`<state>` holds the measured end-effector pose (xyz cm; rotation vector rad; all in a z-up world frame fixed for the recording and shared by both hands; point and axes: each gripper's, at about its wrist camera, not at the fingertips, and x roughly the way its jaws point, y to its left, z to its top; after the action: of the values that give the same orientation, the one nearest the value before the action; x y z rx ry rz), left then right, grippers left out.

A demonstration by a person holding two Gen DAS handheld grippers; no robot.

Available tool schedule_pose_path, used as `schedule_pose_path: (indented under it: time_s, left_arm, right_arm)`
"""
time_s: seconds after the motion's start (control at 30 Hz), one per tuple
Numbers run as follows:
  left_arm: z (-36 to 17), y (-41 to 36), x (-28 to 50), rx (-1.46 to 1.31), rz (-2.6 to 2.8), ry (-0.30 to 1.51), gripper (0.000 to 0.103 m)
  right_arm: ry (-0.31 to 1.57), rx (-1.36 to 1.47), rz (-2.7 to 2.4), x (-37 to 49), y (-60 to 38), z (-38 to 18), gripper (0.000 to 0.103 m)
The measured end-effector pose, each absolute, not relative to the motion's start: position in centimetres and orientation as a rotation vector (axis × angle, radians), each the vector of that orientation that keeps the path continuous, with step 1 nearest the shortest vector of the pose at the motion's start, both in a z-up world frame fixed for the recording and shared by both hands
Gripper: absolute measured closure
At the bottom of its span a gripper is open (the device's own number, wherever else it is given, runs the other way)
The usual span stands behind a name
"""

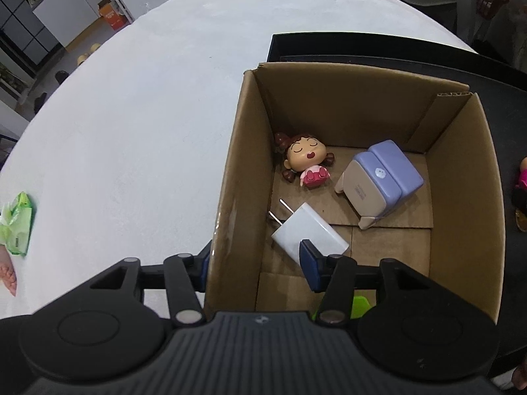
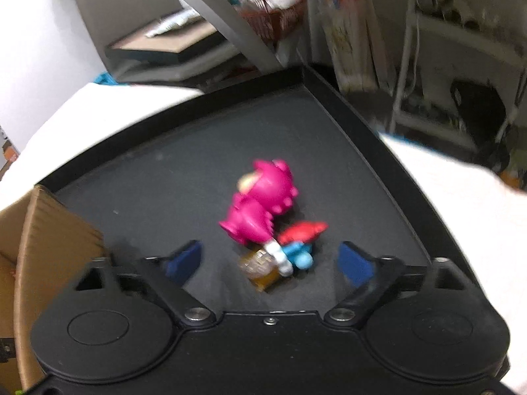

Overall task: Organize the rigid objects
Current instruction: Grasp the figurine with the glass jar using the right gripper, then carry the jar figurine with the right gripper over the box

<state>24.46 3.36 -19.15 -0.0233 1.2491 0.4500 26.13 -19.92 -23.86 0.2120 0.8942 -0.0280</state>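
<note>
Sorting step: the right claw point(image 2: 268, 261) looks set to pick up a toy from the tray point(image 2: 164, 177) for the box point(image 1: 461, 171).
Landmark: box, standing on the tray, open at the top.
In the box: doll point(image 1: 304, 163) at the far left of the floor; lilac block point(image 1: 378, 182) to its right; charger point(image 1: 308, 232) nearer, by the left wall; something green point(image 1: 359, 306) at the near edge, mostly hidden.
Right of the box: pink toy point(image 2: 260, 204) lying on the tray, with a small red-and-blue figure point(image 2: 299, 247) touching it on the near side.
Right claw: released, jaws spread wide, above the figure; whether it touches anything cannot be told through the blur.
Left claw point(image 1: 257, 261): released, grasping nothing; one finger is outside the box's left wall, the other inside over the charger.
Left of the box: bare worktop point(image 1: 148, 115), green packet point(image 1: 16, 223) at its edge.
Doing it well: pick one toy, since they touch; centre the jaws on its body, close square, lift clear before moving.
Risk: clenching both toys may let one slip out.
Drop spot: the bare floor at the box's near right looks free.
</note>
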Motion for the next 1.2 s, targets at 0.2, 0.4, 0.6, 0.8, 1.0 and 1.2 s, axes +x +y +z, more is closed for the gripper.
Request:
schedule_pose_path:
  time_s: [0.2, 0.4, 0.6, 0.8, 1.0, 1.2]
  left_arm:
    - [-19.3, 2.5, 24.9, 0.042, 0.491, 1.253, 0.051]
    - [-19.2, 2.3, 24.7, 0.045, 0.497, 1.251, 0.05]
    - [-18.7, 2.3, 24.5, 0.028, 0.49, 1.245, 0.05]
    - [-18.4, 2.9, 24.2, 0.007, 0.468, 1.242, 0.05]
    - [-18.2, 3.5, 24.0, -0.022, 0.45, 1.235, 0.05]
    - [-17.8, 4.3, 23.5, -0.059, 0.436, 1.221, 0.05]
  right_arm:
    - [0.846, 0.205, -0.059, 25.6, -20.7, -24.0, 0.057]
    - [0.859, 0.259, -0.048, 25.1, -21.6, -23.8, 0.058]
    - [0.875, 0.305, -0.042, 24.8, -22.3, -23.1, 0.058]
    - [0.842, 0.284, -0.038, 24.1, -22.2, -21.9, 0.058]
    - [0.816, 0.257, 0.001, 23.5, -21.6, -20.4, 0.058]
    - [0.802, 0.234, 0.019, 22.9, -20.8, -18.8, 0.058]
